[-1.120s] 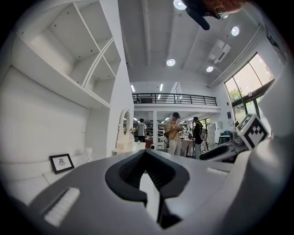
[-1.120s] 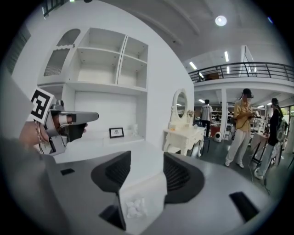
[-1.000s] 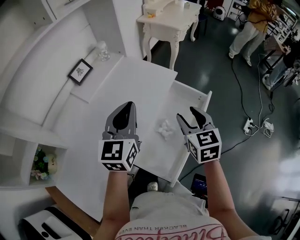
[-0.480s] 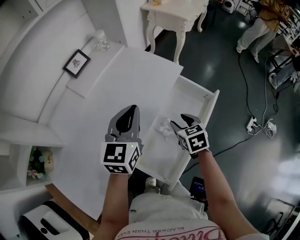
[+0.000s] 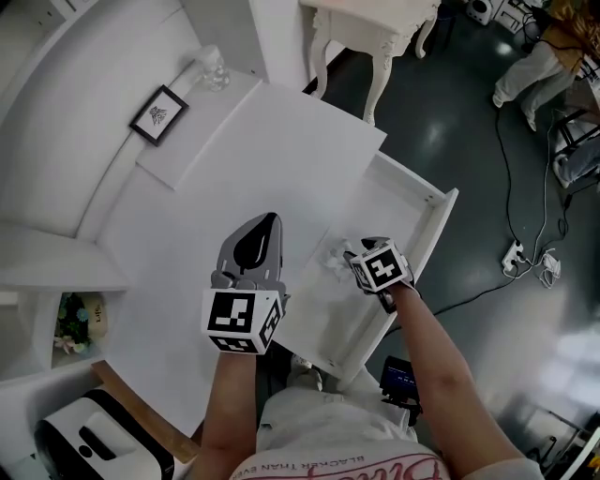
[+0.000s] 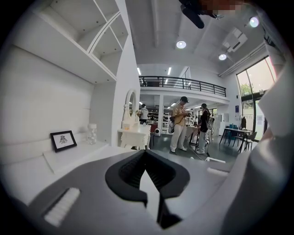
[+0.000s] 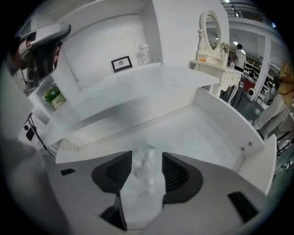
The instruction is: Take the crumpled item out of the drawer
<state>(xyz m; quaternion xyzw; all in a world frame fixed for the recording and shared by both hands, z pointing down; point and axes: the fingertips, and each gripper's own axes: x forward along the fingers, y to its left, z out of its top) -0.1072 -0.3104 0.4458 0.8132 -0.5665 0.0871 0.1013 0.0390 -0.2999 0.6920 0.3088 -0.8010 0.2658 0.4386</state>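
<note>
The crumpled white paper lies in the open white drawer, near its front left part. My right gripper is down inside the drawer, shut on the paper. In the right gripper view the crumpled paper fills the gap between the dark jaws of the right gripper, touching both. My left gripper hovers over the white desktop to the left of the drawer. It is shut and holds nothing; in its own view the left gripper has its tips meeting.
A framed picture and a glass jar stand on the raised back ledge. A white dressing table stands beyond the desk. Cables and a power strip lie on the dark floor at the right. A plant sits in a shelf at the left.
My right gripper dropped into the drawer and closed round the crumpled paper. The left gripper stayed over the desktop. The head view shifted a little.
</note>
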